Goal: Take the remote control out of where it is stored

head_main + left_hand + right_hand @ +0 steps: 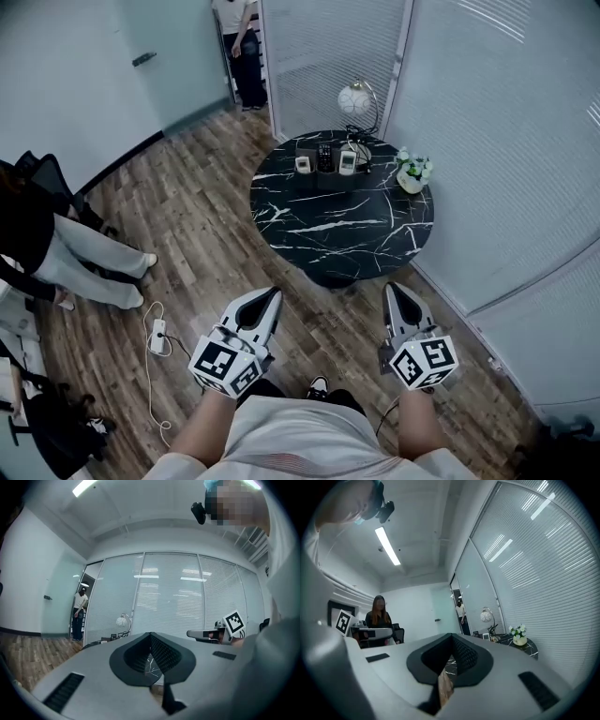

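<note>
A black remote control stands upright in a small holder at the far side of a round black marble table, between two white remotes. Both grippers are well short of the table, over the wooden floor, and point level toward it. My left gripper has its jaws together with nothing in them. My right gripper is shut and empty too. In the left gripper view the left gripper's jaws meet; in the right gripper view the right gripper's jaws meet as well, and the holder shows small and far.
A globe lamp and a white flower pot stand on the table near the glass wall. A person sits at the left, another person stands in the far doorway. A power strip with cable lies on the floor.
</note>
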Available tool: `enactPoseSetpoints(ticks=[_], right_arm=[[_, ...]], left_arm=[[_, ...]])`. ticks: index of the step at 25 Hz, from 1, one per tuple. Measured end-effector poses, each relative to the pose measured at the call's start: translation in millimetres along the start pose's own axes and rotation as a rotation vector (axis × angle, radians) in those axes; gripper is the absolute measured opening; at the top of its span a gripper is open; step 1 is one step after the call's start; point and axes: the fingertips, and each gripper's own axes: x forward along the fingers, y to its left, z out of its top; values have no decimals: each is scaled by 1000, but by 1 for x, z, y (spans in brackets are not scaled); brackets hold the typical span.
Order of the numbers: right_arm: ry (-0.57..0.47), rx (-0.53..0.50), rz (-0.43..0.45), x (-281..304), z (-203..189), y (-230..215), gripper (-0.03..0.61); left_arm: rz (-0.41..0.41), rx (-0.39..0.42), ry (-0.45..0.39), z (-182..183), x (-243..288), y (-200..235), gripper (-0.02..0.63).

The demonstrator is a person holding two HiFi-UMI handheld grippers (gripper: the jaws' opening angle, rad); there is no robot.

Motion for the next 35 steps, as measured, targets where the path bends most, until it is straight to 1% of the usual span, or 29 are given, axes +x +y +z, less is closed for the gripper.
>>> enactPoseSetpoints(ticks=[3,8,15,20,25,31,35], right_arm=[[-1,8,7,13,0,-15,11],[-5,-5,4,30,5,-34,11],[-27,-44,-50,66,21,-64,11],[-13,-57,-76,119,24,-71,11],[-5,-63,-109,185,33,-69,11],[7,-67,-171,261,37,-66,11],[17,-75,-220,298,35,-65,12]], left_arm=[[-1,5,3,-1,22,5,9],[-17,15,-13,4,56,14,9],[-77,21,-38,11,113,42,9],[-111,9,-33,15,151,85,9],[-153,12,-12,22,186,141,9],[-189,8,3,32,220,217,9],[-210,6,17,30,236,258,9]])
